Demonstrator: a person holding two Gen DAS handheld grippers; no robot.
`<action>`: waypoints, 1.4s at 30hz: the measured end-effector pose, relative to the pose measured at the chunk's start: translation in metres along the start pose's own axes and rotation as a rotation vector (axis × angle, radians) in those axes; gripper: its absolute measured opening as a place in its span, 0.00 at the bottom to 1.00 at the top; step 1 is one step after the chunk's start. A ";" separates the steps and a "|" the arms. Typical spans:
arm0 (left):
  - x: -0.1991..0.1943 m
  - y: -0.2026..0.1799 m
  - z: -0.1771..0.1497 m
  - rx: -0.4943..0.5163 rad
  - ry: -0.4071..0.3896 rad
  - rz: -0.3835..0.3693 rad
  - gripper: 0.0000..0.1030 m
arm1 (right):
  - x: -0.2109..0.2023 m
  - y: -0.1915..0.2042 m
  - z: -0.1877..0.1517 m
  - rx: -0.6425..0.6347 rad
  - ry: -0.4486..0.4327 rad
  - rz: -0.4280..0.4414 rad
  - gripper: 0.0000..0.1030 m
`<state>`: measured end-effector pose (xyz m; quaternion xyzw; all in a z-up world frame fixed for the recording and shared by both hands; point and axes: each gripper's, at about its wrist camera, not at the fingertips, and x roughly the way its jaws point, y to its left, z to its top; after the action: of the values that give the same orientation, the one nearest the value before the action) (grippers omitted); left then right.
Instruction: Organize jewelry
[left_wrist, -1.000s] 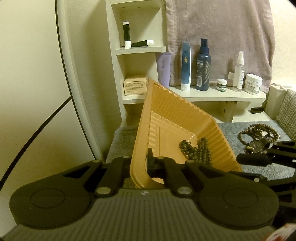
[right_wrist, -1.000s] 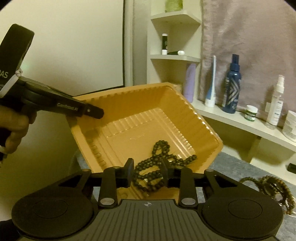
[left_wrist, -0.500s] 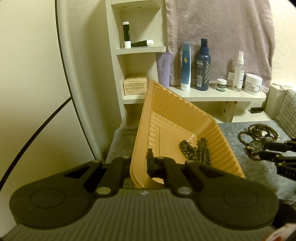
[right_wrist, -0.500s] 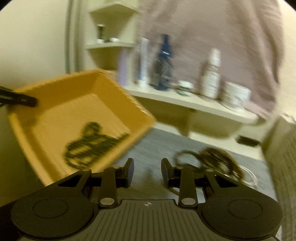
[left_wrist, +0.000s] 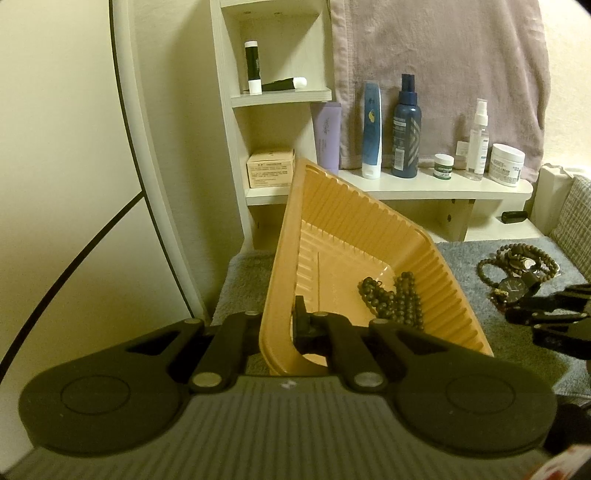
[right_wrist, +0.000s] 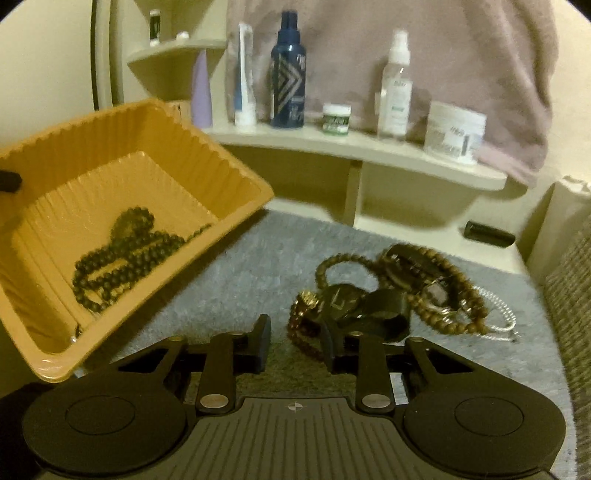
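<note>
- The left hand-held gripper (left_wrist: 280, 325) is clenched on the rim of the orange tray (left_wrist: 354, 236); one finger is inside the wall, the other outside.
- The tray is tilted, its far corner raised toward the shelf unit, its low side toward the grey mat (right_wrist: 258, 258).
- A dark bead string (right_wrist: 122, 254) lies coiled on the tray floor, gathered toward the lower side.
- The right hand-held gripper (right_wrist: 295, 341) hovers low over the mat at the near edge of the jewelry pile (right_wrist: 402, 291). Its jaws are closing, a gap shows between the fingers, and only the mat and the edge of a reddish bead bracelet (right_wrist: 301, 325) lie in that gap; nothing is pinched.
- The pile lies on the mat, right of the tray and apart from it: a black watch (right_wrist: 341, 301) with its strap, brown bead strings (right_wrist: 443, 284) and a thin silver chain (right_wrist: 495, 310) at the right edge, all tangled together.
- The bracelet touches the watch and lies just ahead of the right finger.
- On the shelf (right_wrist: 354, 147) behind stand a blue spray bottle (right_wrist: 288, 70), a clear spray bottle (right_wrist: 395, 85), a white tube, a lilac tube, a small green jar and a white jar (right_wrist: 454, 131).
- A mauve towel (left_wrist: 443, 66) hangs behind the bottles.
- A small black cylinder (right_wrist: 489, 233) lies on the low ledge beyond the mat.
</note>
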<state>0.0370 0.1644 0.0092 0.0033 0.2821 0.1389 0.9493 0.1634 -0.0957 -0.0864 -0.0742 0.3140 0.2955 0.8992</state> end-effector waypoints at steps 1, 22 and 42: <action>0.000 0.000 0.000 0.000 0.000 0.000 0.04 | 0.004 0.000 -0.001 0.005 0.010 0.006 0.22; 0.001 0.001 -0.002 -0.002 0.004 0.003 0.04 | 0.013 0.003 0.003 0.042 -0.026 -0.025 0.05; 0.001 -0.001 -0.002 0.005 0.002 0.003 0.04 | -0.064 0.004 0.044 -0.040 -0.227 -0.003 0.05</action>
<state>0.0371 0.1633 0.0073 0.0063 0.2832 0.1398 0.9488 0.1440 -0.1096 -0.0131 -0.0585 0.2041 0.3070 0.9277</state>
